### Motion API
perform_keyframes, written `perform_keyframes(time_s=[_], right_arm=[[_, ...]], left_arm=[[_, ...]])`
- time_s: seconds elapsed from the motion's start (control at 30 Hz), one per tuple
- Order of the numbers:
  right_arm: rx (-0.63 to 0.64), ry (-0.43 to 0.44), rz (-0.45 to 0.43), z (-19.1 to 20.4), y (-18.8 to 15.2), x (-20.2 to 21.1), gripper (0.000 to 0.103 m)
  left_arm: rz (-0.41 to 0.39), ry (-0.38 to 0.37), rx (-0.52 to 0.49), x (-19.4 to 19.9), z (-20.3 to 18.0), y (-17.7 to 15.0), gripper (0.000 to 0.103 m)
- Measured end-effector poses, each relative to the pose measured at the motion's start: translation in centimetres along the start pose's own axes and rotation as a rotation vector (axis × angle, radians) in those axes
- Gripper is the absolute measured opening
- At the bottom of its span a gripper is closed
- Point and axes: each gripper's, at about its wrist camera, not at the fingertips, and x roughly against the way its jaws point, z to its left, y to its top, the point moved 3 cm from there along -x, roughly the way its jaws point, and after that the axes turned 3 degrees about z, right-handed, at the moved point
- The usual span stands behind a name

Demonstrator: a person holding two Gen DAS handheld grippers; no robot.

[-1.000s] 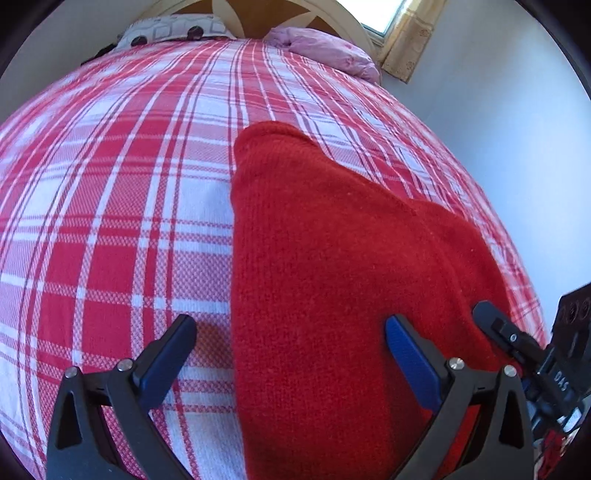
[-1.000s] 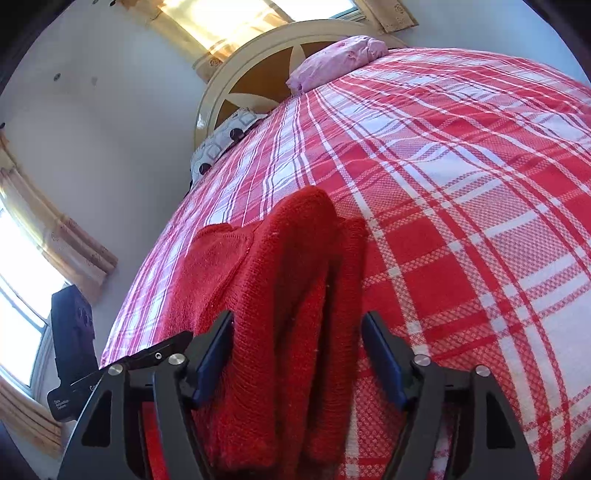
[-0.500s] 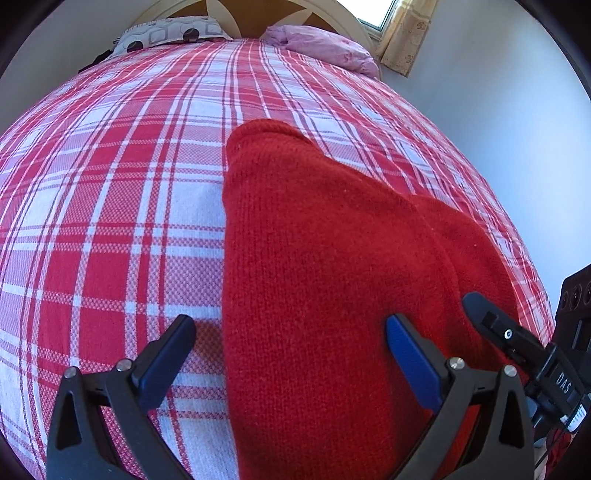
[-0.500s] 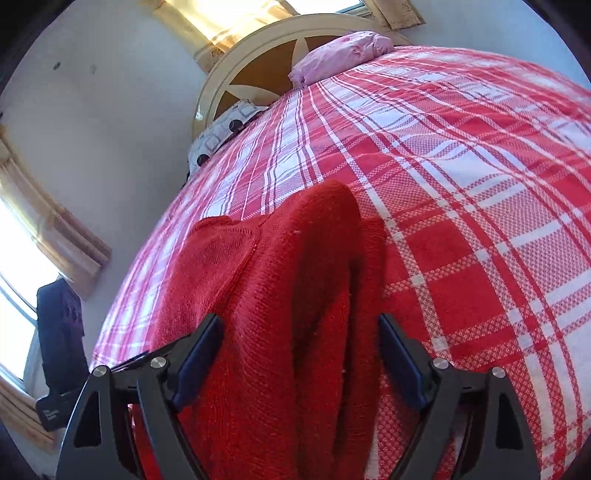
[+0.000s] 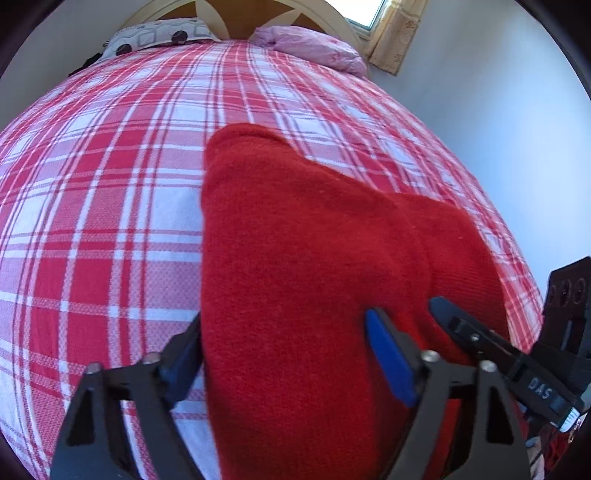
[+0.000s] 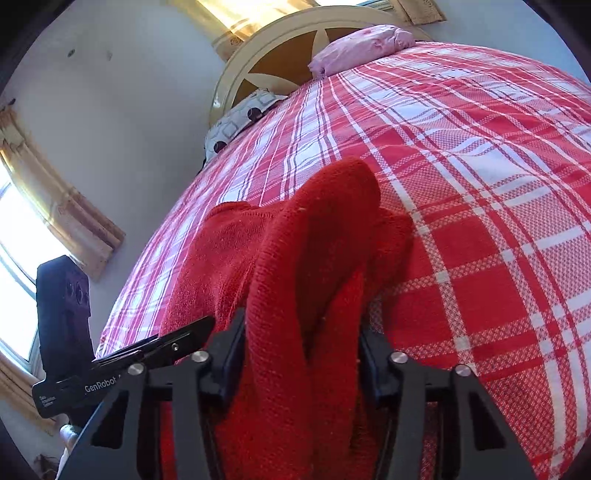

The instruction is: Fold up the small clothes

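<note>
A red knitted garment (image 5: 295,258) lies folded lengthwise on the red and white plaid bedspread (image 5: 110,184). My left gripper (image 5: 284,350) straddles its near left part, its jaws closed in against the thick fabric. In the right wrist view the same garment (image 6: 295,277) bunches up between the jaws of my right gripper (image 6: 301,354), which press on it from both sides. The right gripper's body (image 5: 517,358) shows at the lower right of the left wrist view, and the left gripper's body (image 6: 122,358) at the lower left of the right wrist view.
The plaid bedspread (image 6: 480,184) covers the bed. A pink pillow (image 5: 314,51) and a patterned pillow (image 5: 159,35) lie at the wooden headboard (image 6: 280,62). A wall (image 5: 498,129) runs close along the right bed edge. A curtained window (image 6: 44,221) is at the left.
Both grippers have closed from wide open onto the red garment. The garment's fabric is now bunched higher between the right gripper's jaws.
</note>
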Motion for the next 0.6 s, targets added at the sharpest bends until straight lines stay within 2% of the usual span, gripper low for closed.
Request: perform_keyframes(time_s=[0.13, 0.23, 0.33, 0.37, 0.4, 0.6], right_arm=[[0.049, -0.039, -0.03, 0.9, -0.2, 0.3, 0.046], [0.082, -0.076, -0.053, 1.4, -0.3, 0.7, 0.043], [0.124, -0.118, -0.078, 2.3, -0.4, 1.2, 0.041], [0.14, -0.132, -0.087, 2.8, -0.4, 1.4, 0.041], [0.149, -0.138, -0.094, 3.1, -0.4, 1.6, 0.041], [0.134, -0.148, -0.14, 4.7, -1.5, 3.3, 0.041]], left_arm=[[-0.027, 0.035, -0.025, 0.2, -0.8, -0.1, 0.076], [-0.045, 0.066, -0.045, 0.6, -1.5, -0.1, 0.066], [-0.067, 0.119, -0.086, 1.3, -2.4, -0.2, 0.049], [-0.076, 0.141, -0.094, 1.6, -2.6, -0.2, 0.041], [-0.086, 0.159, -0.1, 2.0, -2.8, -0.2, 0.037], [-0.093, 0.154, -0.084, 3.6, -2.1, -0.9, 0.035]])
